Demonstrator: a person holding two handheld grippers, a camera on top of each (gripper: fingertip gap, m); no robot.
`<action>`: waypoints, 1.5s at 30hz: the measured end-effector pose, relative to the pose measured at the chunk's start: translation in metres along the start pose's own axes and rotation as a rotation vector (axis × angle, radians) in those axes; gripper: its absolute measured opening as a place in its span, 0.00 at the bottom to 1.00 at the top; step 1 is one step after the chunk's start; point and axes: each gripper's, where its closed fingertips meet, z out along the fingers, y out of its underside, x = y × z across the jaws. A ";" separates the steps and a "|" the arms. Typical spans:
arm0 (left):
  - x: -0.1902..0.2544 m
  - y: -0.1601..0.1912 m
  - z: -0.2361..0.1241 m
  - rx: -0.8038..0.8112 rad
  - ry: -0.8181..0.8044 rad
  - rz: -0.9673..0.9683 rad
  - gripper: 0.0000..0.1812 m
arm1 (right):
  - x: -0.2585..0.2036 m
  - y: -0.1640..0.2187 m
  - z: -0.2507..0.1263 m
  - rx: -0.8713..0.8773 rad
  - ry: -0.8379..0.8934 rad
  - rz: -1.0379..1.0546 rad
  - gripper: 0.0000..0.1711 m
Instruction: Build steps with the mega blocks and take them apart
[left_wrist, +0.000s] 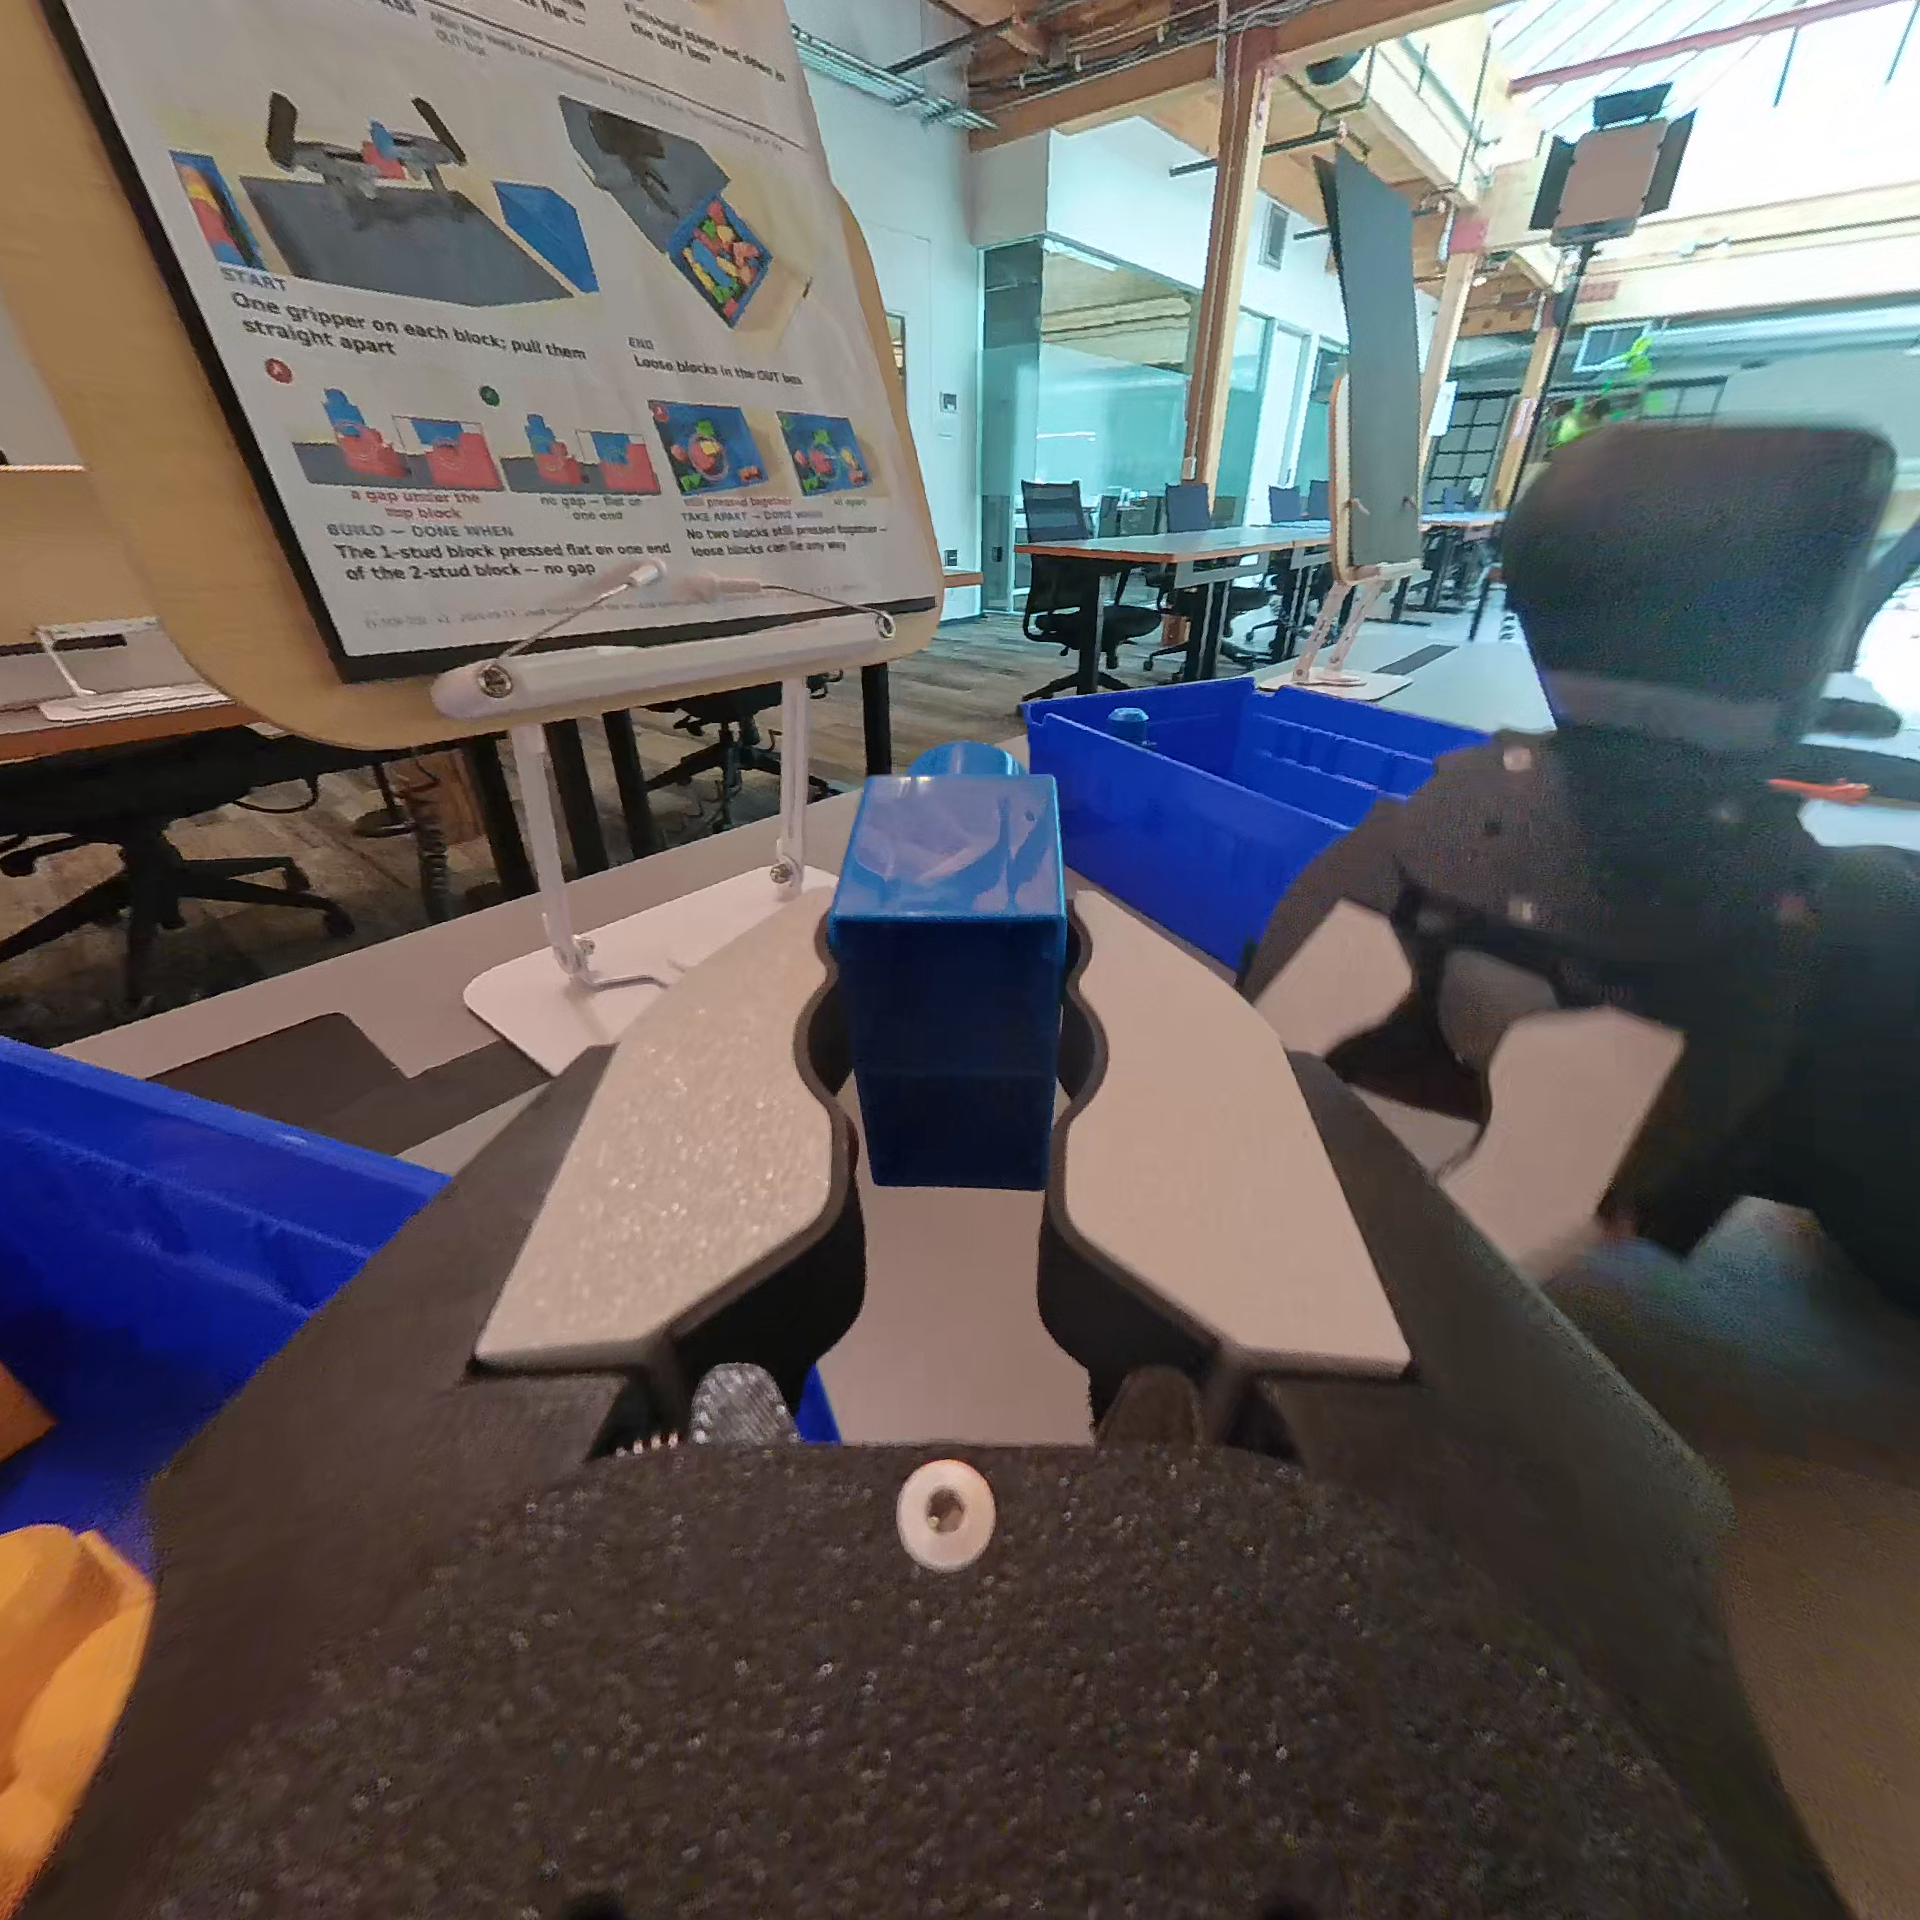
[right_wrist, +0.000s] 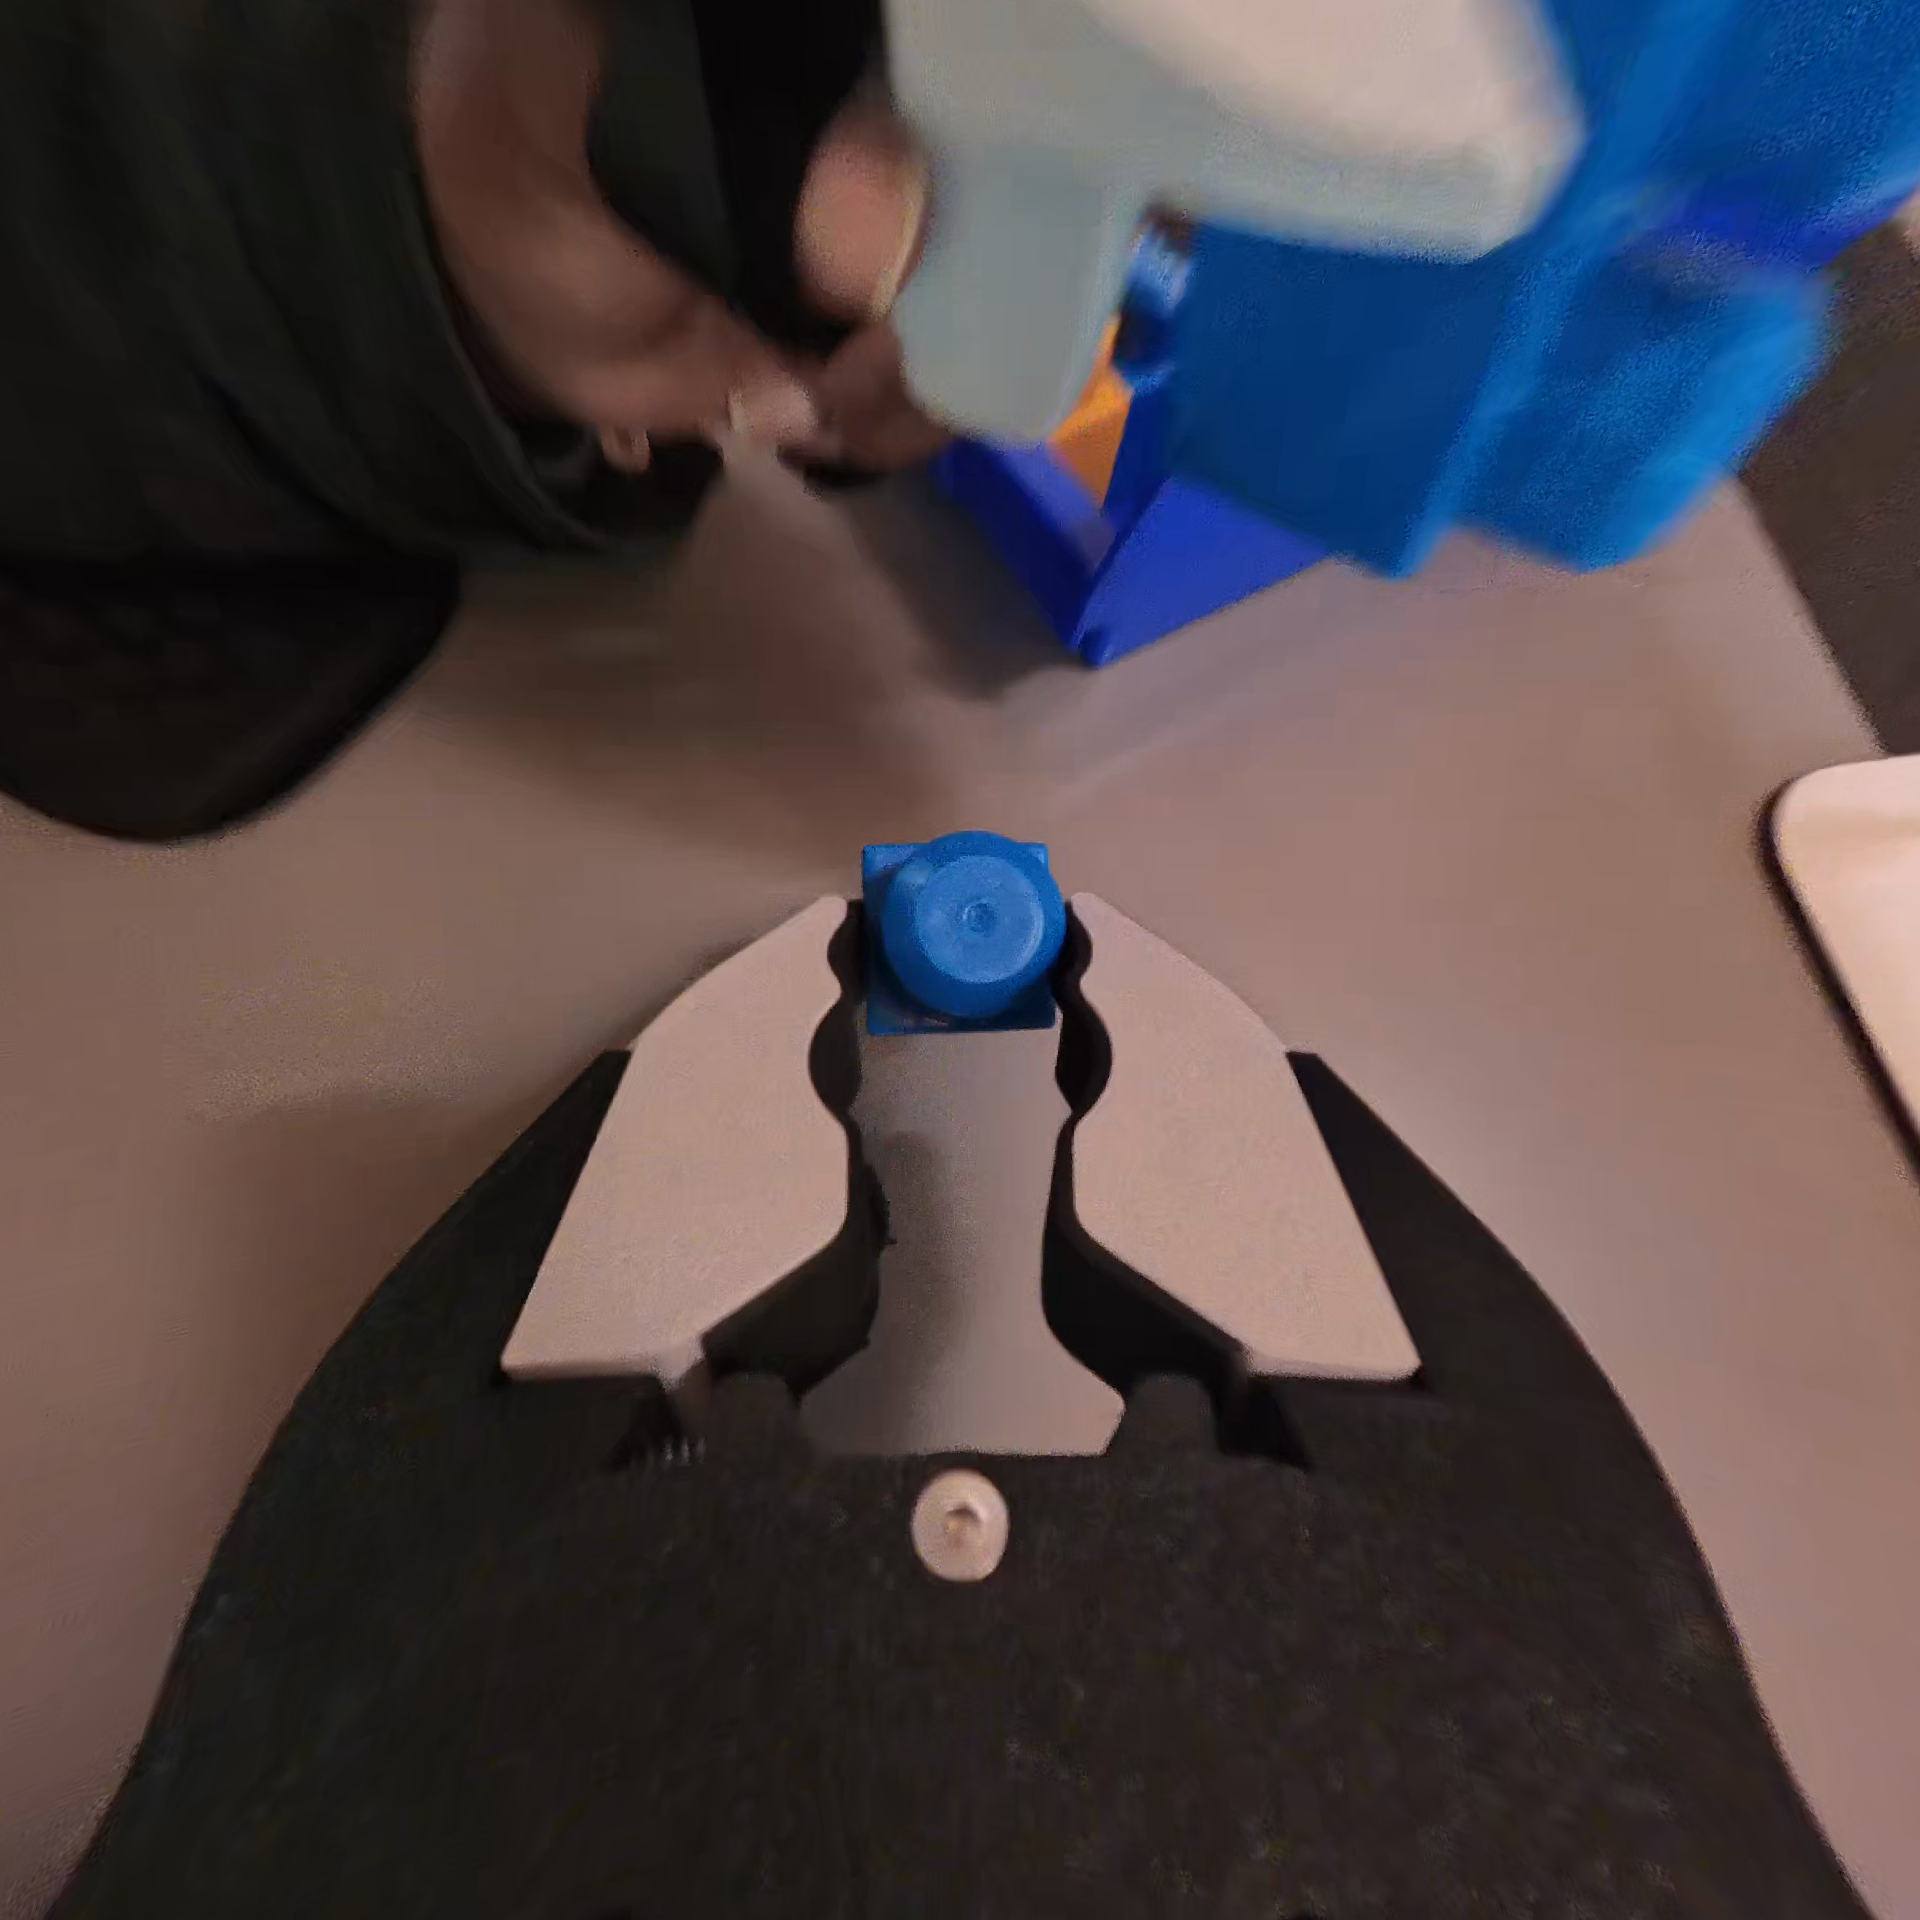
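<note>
My left gripper (left_wrist: 951, 925) is shut on a blue block (left_wrist: 951, 997) held above the grey table (left_wrist: 727, 935). The block's long side faces the camera and a round stud (left_wrist: 966, 758) shows at its far end. My right gripper (right_wrist: 961, 914) is shut on a small blue one-stud block (right_wrist: 966, 935), stud toward the camera, above the table (right_wrist: 1351, 935). The right gripper also shows blurred at the right of the left wrist view (left_wrist: 1455, 1049); its block is hidden there.
A blue bin (left_wrist: 1174, 831) stands behind on the right. Another blue bin (left_wrist: 156, 1247) at the left holds an orange block (left_wrist: 52, 1662). An instruction board on a white stand (left_wrist: 499, 312) is behind. A blurred blue bin (right_wrist: 1299, 416), a person's hand (right_wrist: 665, 312) and a white base (right_wrist: 1860, 914) show in the right wrist view. One gripper's finger ends stand about 12 cm off the other's.
</note>
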 end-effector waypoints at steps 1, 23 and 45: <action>0.003 -0.001 0.000 0.007 0.019 -0.012 0.20 | 0.003 -0.010 -0.015 0.087 -0.006 0.015 0.20; 0.084 -0.008 -0.001 0.048 0.467 -0.234 0.20 | 0.042 -0.055 -0.187 1.119 -0.109 0.221 0.20; 0.096 -0.004 0.000 0.035 0.497 -0.224 0.20 | 0.012 -0.061 -0.114 0.952 -0.226 0.234 0.20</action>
